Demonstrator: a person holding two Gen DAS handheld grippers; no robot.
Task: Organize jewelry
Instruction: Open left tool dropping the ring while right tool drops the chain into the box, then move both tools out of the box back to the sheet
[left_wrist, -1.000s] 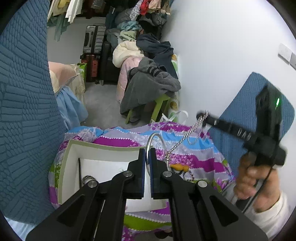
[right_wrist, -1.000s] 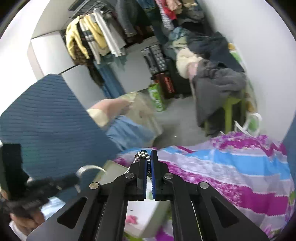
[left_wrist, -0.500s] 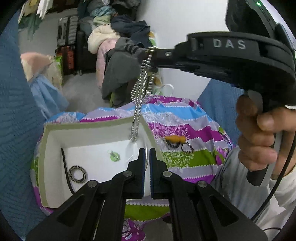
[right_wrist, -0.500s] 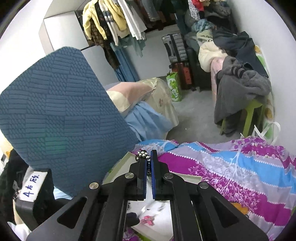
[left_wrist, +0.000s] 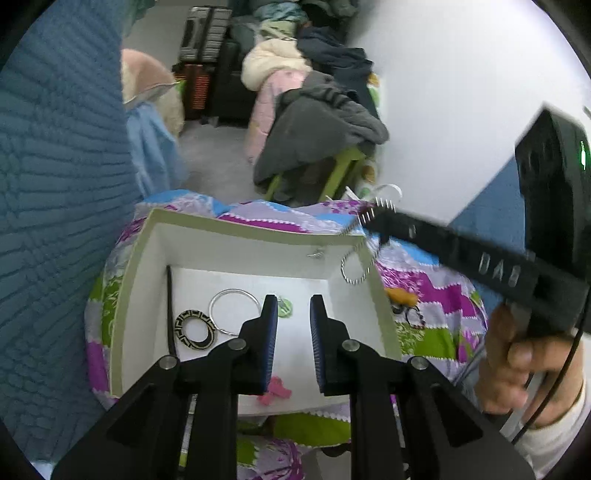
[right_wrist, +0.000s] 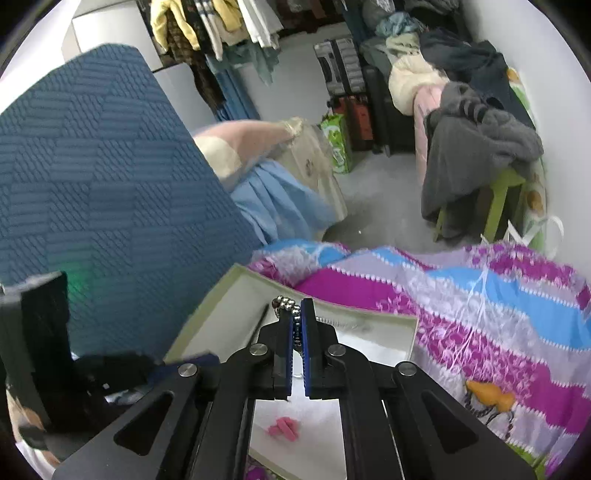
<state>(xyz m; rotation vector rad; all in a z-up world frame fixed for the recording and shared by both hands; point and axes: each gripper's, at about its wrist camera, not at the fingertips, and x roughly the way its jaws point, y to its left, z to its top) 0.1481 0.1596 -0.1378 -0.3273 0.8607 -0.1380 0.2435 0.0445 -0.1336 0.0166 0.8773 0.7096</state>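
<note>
Left gripper (left_wrist: 293, 317) opening, empty, above the silver bangle (left_wrist: 234, 311) in the white box (left_wrist: 236, 227). Right gripper (right_wrist: 297, 321) clamps the bead chain (right_wrist: 285, 305); lower it inside before releasing.

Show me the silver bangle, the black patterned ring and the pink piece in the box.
silver bangle (left_wrist: 234, 311), left wrist view, its far rim
black patterned ring (left_wrist: 195, 329), left wrist view, its left band
pink piece (right_wrist: 283, 427), right wrist view, its middle

Both wrist views angled down, sharing box (left_wrist: 255, 236)
</note>
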